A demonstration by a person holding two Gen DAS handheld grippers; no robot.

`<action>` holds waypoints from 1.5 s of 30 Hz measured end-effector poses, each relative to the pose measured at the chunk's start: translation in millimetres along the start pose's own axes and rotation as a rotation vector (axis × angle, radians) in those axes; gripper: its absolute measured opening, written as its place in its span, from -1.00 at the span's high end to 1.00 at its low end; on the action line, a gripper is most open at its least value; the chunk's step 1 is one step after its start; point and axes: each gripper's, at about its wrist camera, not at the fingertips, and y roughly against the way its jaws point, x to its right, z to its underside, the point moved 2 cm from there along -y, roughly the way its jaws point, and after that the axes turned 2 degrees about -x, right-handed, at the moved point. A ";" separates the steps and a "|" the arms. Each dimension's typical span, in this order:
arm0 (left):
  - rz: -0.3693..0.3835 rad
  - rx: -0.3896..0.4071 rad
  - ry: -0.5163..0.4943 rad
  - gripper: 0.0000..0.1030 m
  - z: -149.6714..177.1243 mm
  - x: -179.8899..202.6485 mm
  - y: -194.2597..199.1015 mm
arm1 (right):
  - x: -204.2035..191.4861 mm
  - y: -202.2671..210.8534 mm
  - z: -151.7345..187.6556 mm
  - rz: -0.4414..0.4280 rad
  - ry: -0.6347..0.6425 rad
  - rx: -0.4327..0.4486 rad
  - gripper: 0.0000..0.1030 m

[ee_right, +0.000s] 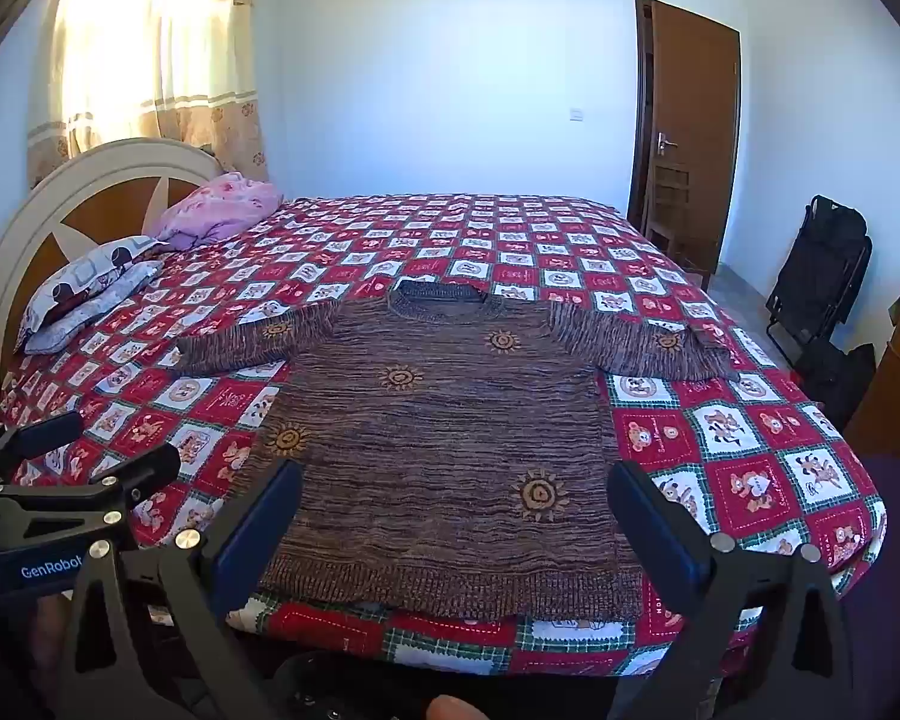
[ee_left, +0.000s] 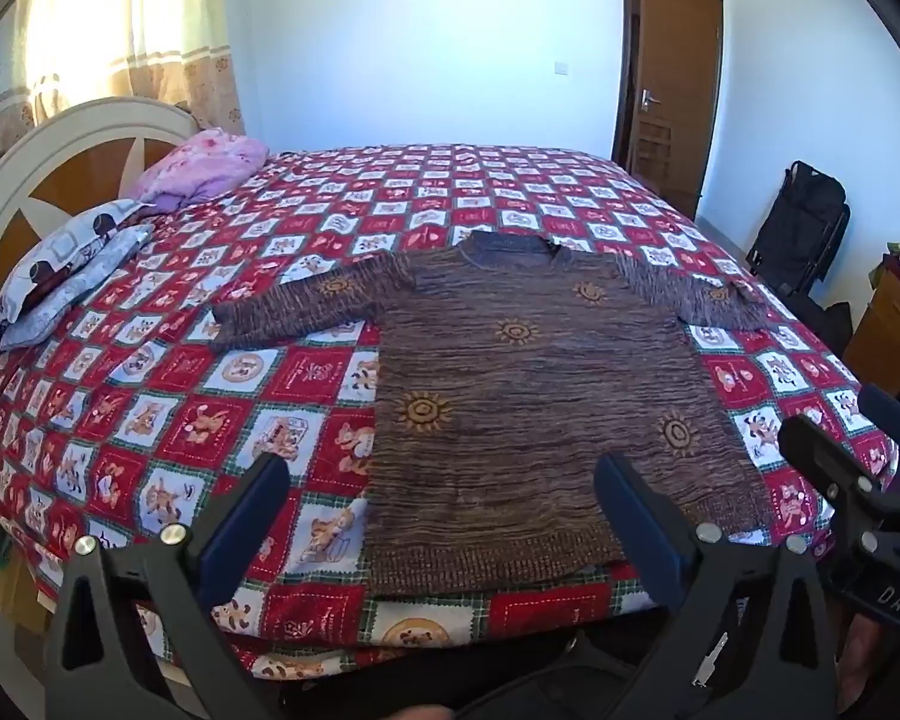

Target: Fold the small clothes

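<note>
Left tongs (ee_left: 441, 516) and right tongs (ee_right: 456, 522) gape wide, apparently tilted downward.

"GenRobot" on left tool (ee_right: 90, 468); "DAS" on right tool (ee_left: 858, 420)

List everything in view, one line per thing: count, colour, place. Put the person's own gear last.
sweater: one, brown with orange suns, flat on the bed's near edge, sleeves spread
bedspread: one, red and white checks, covering the bed
pillows: two, grey patterned, stacked by the headboard
blanket: one, pink, bunched beyond the pillows
headboard: one, cream and brown, left
curtain: one, beige, sunlit, behind the headboard
door: one, brown, far right
folding chair: one, black, right wall
left claw: one, black, open, empty
right claw: one, black, open, empty
</note>
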 end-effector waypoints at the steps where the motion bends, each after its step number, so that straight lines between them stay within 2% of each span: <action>1: 0.028 -0.037 0.041 -1.00 -0.2 -2.5 -2.4 | -0.3 -0.1 -0.2 0.002 0.003 -0.001 -0.98; 8: 0.023 -0.032 0.048 -1.00 -3.7 -14.7 -8.2 | 1.6 -3.5 1.7 -0.004 0.000 -0.005 -0.98; 45: 0.006 -0.014 0.045 -1.00 1.0 -6.5 -3.9 | -5.1 -9.0 8.0 -0.003 0.005 -0.024 -0.98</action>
